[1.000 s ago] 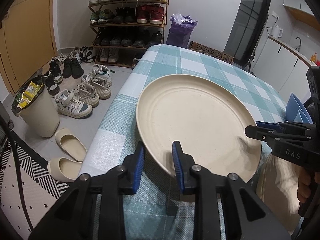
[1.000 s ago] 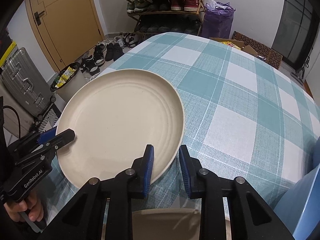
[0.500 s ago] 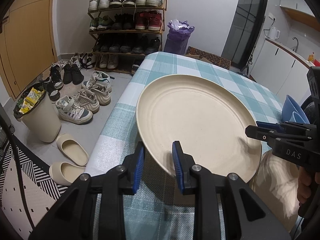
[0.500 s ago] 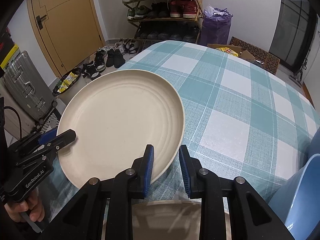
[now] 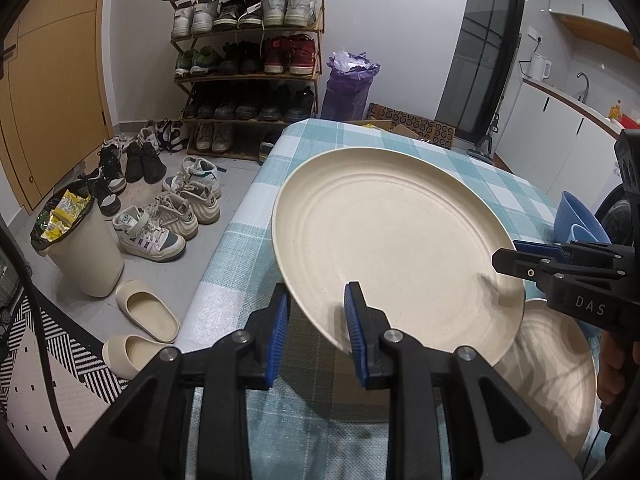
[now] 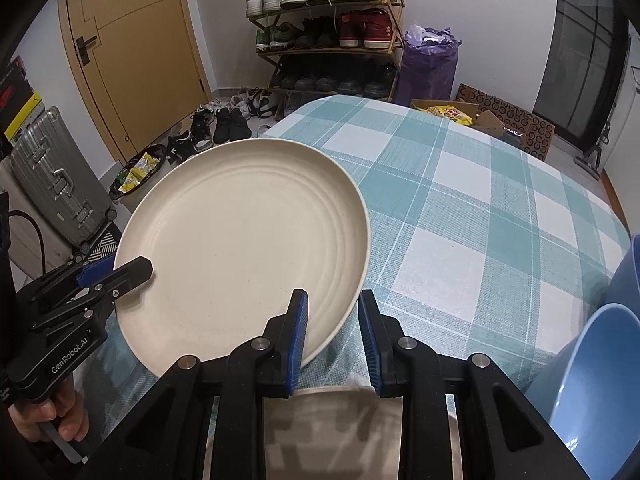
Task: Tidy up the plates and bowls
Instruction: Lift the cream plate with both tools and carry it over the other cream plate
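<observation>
1. A large cream plate (image 5: 396,248) fills the middle of the left wrist view, raised and tilted above the table (image 5: 240,248), which has a teal and white checked cloth.
2. The left claw (image 5: 316,328) sits at the bottom centre of that view, closed on the plate's near rim, with one blue-padded finger under the rim and one over it.
3. The right claw (image 6: 334,332) sits at the bottom centre of the right wrist view and clamps the opposite rim of the same plate (image 6: 248,248) between its blue pads.
4. Each claw shows in the other's view: the right one at the right edge of the left view (image 5: 516,256), the left one at the lower left of the right view (image 6: 124,272), both biting the plate's edge.
5. A second cream plate (image 5: 556,364) lies flat on the table at the lower right of the left view, partly under the raised one.
6. Blue bowls (image 5: 576,220) stand nested at the right edge of the left view, on the table near the right claw.
7. A shoe rack (image 5: 248,60) stands against the wall at the upper centre, and a waste bin (image 5: 80,248) stands on the floor at the left.
</observation>
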Motion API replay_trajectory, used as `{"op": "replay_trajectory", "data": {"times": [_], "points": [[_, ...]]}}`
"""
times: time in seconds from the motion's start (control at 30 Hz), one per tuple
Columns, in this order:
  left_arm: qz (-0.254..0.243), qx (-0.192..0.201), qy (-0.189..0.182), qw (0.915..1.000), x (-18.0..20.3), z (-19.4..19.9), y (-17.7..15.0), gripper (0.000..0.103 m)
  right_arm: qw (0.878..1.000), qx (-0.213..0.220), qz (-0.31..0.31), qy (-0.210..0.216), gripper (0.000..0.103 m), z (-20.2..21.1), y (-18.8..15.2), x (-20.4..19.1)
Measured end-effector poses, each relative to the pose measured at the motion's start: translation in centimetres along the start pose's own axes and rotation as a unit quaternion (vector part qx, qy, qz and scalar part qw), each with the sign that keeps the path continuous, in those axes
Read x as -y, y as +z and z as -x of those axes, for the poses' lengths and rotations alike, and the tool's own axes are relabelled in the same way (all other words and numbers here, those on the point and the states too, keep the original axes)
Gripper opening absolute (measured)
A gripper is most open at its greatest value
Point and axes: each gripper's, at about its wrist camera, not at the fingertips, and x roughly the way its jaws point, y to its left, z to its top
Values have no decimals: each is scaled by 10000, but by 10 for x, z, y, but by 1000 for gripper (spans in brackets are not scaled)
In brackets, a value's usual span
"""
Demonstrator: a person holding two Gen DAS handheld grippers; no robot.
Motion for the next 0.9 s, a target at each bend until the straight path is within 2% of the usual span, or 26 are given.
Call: {"op": "replay_trajectory", "data": {"times": [0.53,0.9], "points": [[-304,250,-214,9990,30,28,3,26,9991,341,-119,-211,26,55,-16,11],[-544,348,-365,9972,57,46,-2,26,9978,450,-344,-353,26,87,-43,26]]}}
